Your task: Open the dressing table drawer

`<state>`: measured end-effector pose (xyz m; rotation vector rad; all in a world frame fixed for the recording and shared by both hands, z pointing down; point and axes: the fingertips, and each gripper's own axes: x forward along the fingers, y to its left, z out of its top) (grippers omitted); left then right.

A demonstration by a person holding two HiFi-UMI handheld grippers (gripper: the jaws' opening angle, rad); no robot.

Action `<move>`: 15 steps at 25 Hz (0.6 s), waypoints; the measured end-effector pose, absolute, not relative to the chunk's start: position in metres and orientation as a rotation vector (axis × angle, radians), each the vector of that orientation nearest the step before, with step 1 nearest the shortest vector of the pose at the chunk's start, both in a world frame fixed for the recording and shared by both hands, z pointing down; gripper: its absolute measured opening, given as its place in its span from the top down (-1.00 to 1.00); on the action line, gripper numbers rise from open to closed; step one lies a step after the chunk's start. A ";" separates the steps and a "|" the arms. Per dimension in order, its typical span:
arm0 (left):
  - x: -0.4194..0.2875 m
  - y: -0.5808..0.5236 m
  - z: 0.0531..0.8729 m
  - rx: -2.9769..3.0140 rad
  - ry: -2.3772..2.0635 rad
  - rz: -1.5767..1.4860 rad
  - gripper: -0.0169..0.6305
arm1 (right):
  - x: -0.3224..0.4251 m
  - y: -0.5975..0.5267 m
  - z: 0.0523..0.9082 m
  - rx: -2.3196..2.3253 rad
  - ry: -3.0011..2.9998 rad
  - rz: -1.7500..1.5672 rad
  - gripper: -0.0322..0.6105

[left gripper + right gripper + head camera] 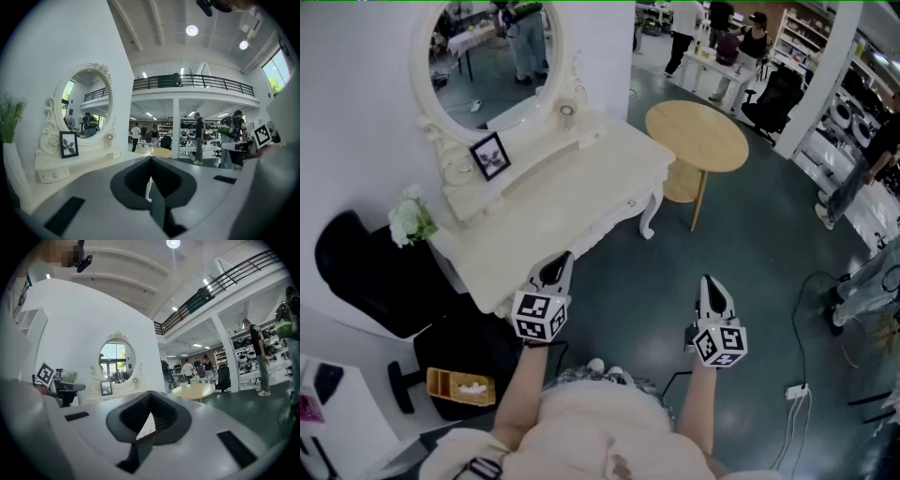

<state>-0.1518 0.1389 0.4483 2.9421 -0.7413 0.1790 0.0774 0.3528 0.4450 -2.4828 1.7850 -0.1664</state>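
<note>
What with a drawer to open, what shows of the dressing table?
The dressing table is white and ornate, seemingly painted wood, on curved legs against a white wall. An oval mirror rises behind a low shelf bearing a framed picture; white flowers stand at one end. Its front drawer, with a small knob, looks shut.

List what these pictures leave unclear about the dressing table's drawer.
- Head view: the drawer front is seen steeply from above; its knob is too small to judge.
- Left gripper view: the left tool's grey body covers the dressing table's front.
- Right gripper view: the table is far and tiny; no drawer shows.
</note>
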 end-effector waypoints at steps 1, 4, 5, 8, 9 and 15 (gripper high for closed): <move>-0.152 0.139 0.448 2.942 -0.741 0.179 0.87 | 0.077 0.352 0.445 -2.481 1.786 -0.167 0.85; -0.151 0.139 0.448 2.942 -0.737 0.179 0.87 | 0.076 0.350 0.444 -2.478 1.792 -0.167 0.85; -0.150 0.139 0.448 2.942 -0.735 0.180 0.87 | 0.076 0.349 0.444 -2.477 1.795 -0.168 0.85; -0.150 0.139 0.449 2.943 -0.731 0.188 0.87 | 0.076 0.346 0.444 -2.477 1.803 -0.170 0.85; -0.150 0.139 0.449 2.942 -0.731 0.191 0.87 | 0.076 0.346 0.444 -2.479 1.805 -0.171 0.85; -0.152 0.135 0.456 2.926 -0.740 0.201 0.87 | 0.074 0.342 0.449 -2.469 1.814 -0.198 0.85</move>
